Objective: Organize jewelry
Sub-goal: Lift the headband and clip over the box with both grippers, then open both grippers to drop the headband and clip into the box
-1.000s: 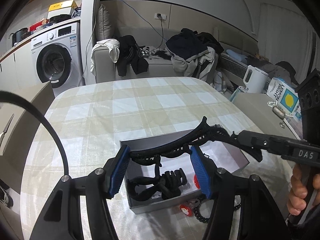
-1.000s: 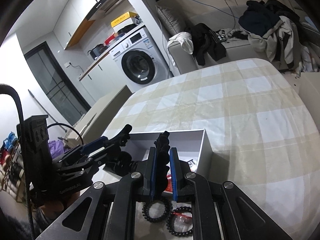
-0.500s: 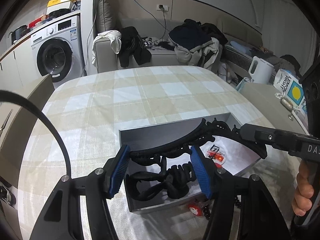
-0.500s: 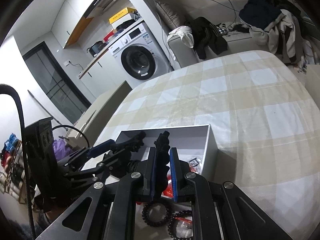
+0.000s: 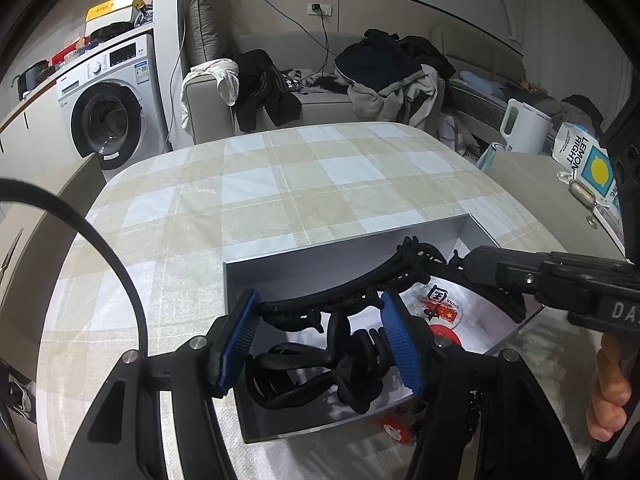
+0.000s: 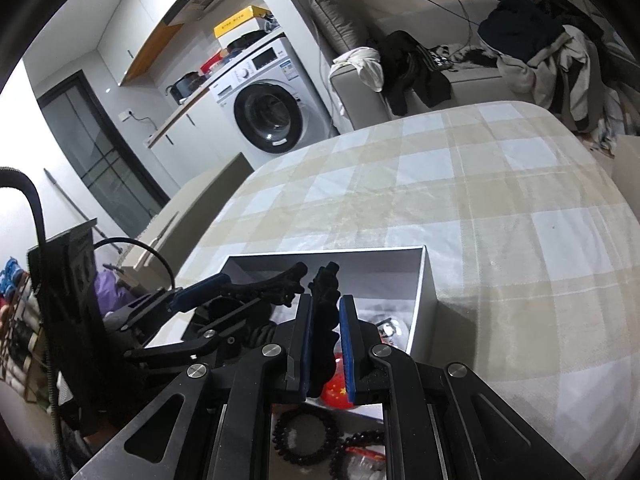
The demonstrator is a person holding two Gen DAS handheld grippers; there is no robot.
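A long black plastic toothed hair clip (image 5: pixel 344 294) is held over the open grey cardboard box (image 5: pixel 340 250), which rests on the beige-and-white checked tablecloth (image 5: pixel 280 184). One end of the clip lies between the half-spread blue pads of the left gripper (image 5: pixel 320 334); whether those pads press on it cannot be told. The other end is clamped between the nearly closed pads of the right gripper (image 6: pixel 325 340).

The step in hand is judged to be lowering the clip into the box. Both ends should be kept level and brought down together, so that the clip is laid flat beside the black claw clips (image 5: pixel 320 364) already inside. The teeth should be kept off the box wall. Release is best made only once the clip rests on the bottom, one gripper at a time.

Black bead bracelets (image 6: pixel 306 438) lie outside the box, near its front wall.

Legible writing: "LEMON RIGHT" on a white-and-blue package (image 5: pixel 584 158); "DA" on the right gripper body; "CHINA" on a red-printed badge (image 5: pixel 442 306) in the box.
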